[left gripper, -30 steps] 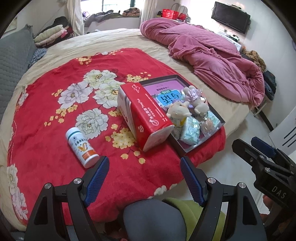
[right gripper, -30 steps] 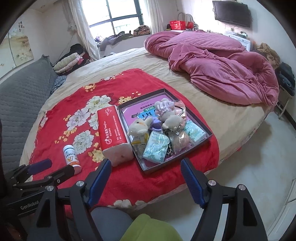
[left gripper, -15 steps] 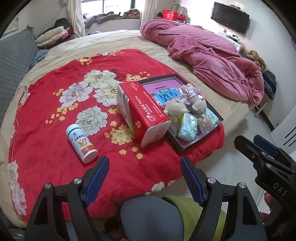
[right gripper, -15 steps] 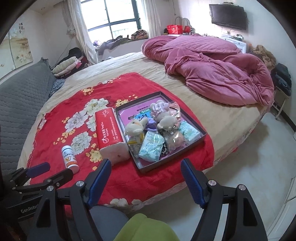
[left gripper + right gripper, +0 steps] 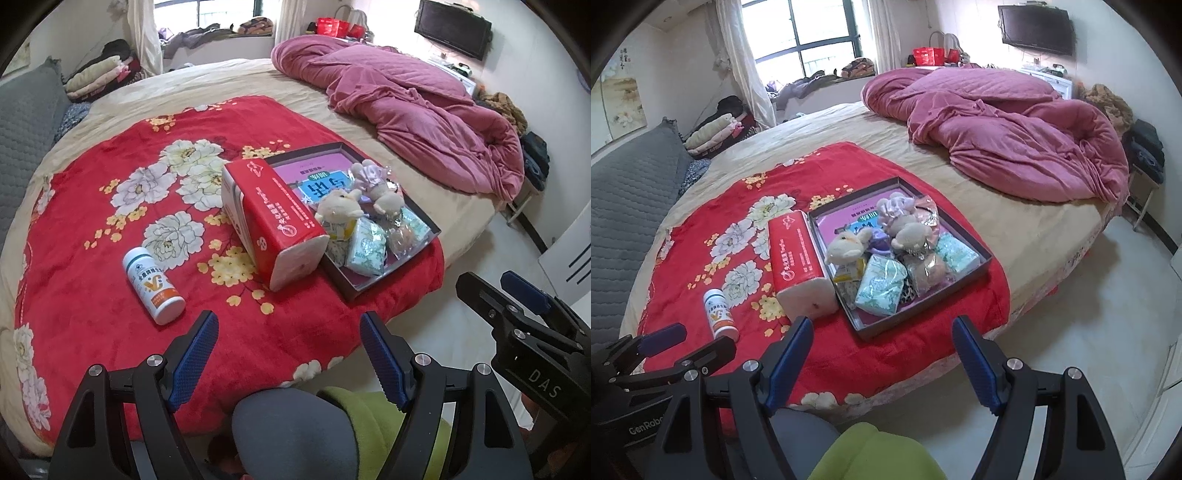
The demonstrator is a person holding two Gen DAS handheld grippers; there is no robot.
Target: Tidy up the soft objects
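A dark shallow tray [image 5: 432, 236] [image 5: 984, 258] lies on a red flowered blanket [image 5: 92, 288] [image 5: 683, 291] at the bed's near edge. In it lie a cream plush toy [image 5: 341, 206] [image 5: 846, 245], a purple-and-beige plush toy [image 5: 373, 181] [image 5: 901, 218] and several soft packets [image 5: 367, 249] [image 5: 881, 282]. A red tissue pack [image 5: 273, 218] [image 5: 796, 254] lies against the tray's left side. My left gripper [image 5: 288, 354] is open and empty, short of the bed. My right gripper [image 5: 882, 354] is open and empty, below the tray's near edge.
A white pill bottle [image 5: 153, 286] [image 5: 718, 314] lies on the blanket left of the tissue pack. A crumpled pink duvet [image 5: 417, 110] [image 5: 1004, 133] covers the bed's far right. Grey headboard padding [image 5: 624, 192] is at the left. Floor [image 5: 1089, 332] lies to the right.
Both grippers have drawn back and up from the bed, so the tray and blanket look smaller and farther. Nothing on the bed has moved. Both stay open.
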